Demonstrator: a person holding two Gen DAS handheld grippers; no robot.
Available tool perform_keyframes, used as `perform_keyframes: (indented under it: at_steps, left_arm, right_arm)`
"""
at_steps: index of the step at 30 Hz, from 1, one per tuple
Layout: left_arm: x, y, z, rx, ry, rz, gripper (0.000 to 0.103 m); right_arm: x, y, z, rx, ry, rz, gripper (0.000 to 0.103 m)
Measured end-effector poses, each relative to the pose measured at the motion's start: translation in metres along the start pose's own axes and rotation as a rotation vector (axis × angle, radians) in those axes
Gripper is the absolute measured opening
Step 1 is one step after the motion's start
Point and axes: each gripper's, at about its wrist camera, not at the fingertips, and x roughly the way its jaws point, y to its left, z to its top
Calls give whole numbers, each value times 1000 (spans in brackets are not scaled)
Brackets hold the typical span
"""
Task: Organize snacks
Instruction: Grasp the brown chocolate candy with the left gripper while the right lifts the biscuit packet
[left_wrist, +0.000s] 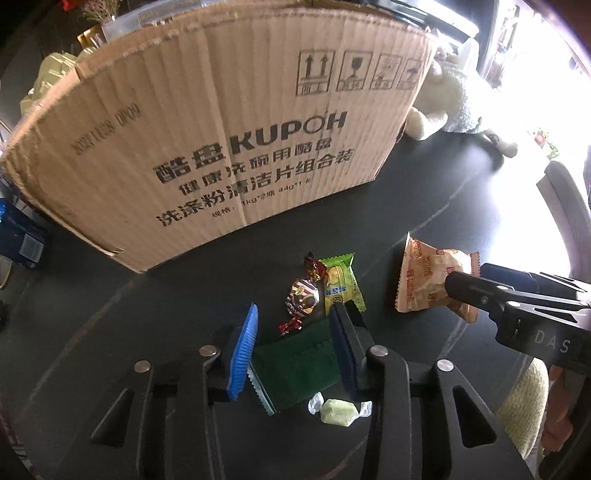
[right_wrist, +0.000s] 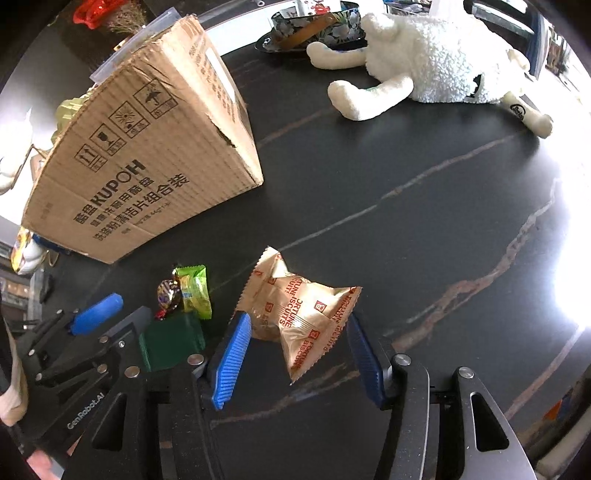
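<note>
**Between the right tongs: the biscuit packet**

Between the spread blue pads of the right tongs (right_wrist: 299, 354) lies the Fortune Biscuits packet (right_wrist: 303, 314), flat on the dark bench (right_wrist: 424, 229), long axis running roughly crosswise to the fingers, not yet clamped. Left tongs (left_wrist: 295, 332) are also released, straddling a dark green sachet (left_wrist: 299, 360); the cardboard box (left_wrist: 207, 140) stands beyond, up and leftward.

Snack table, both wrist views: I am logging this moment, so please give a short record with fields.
surface: dark table
container: KUPOH cardboard box, standing behind the snacks
left gripper: open, around dark green packet
right gripper: open, around Fortune Biscuits packet
loose snacks: lime green packet, foil-wrapped candy, pale green candy
bystander: white plush toy
</note>
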Motion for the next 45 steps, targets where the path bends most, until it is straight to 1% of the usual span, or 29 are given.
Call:
perform_keyframes:
  at_steps: [6, 8, 9, 13, 16, 22, 23, 24, 25, 29, 33, 37, 45]
  left_arm:
    - [13, 3, 6, -32, 16, -44, 36]
    - [17, 2, 7, -28, 22, -43, 36]
    - [19, 2, 7, -25, 24, -40, 36]
    - [26, 1, 9, -34, 34, -54, 32]
    - [27, 3, 9, -32, 33, -55, 30]
    - [36, 2, 16, -43, 50, -54, 27]
    - [37, 2, 16, -47, 51, -54, 26]
    - [37, 3, 16, -51, 52, -56, 24]
    - [38, 2, 17, -52, 56, -58, 23]
    - [38, 1, 17, -48, 57, -56, 23]
    - [32, 2, 17, -51, 38, -57, 22]
    - [20, 4, 16, -54, 18, -65, 22]
    - [-17, 9, 11, -57, -49, -67, 22]
  right_arm:
    - [14, 2, 6, 8, 22, 1, 56]
    - [18, 0, 8, 13, 29, 6, 56]
    - [20, -1, 9, 19, 32, 13, 58]
    - [21, -4, 9, 33, 26, 27, 58]
    - [24, -3, 9, 31, 42, 37, 58]
    - [30, 2, 8, 10, 55, 29, 58]
    - [31, 3, 8, 6, 55, 26, 57]
    - [32, 3, 8, 7, 55, 24, 54]
    - [33, 4, 4, 10, 53, 23, 53]
    - [33, 10, 0, -5, 39, 17, 49]
    - [30, 17, 0, -18, 22, 18, 46]
    - [18, 26, -3, -38, -5, 13, 45]
    - [-9, 44, -8, -80, -70, 16, 45]
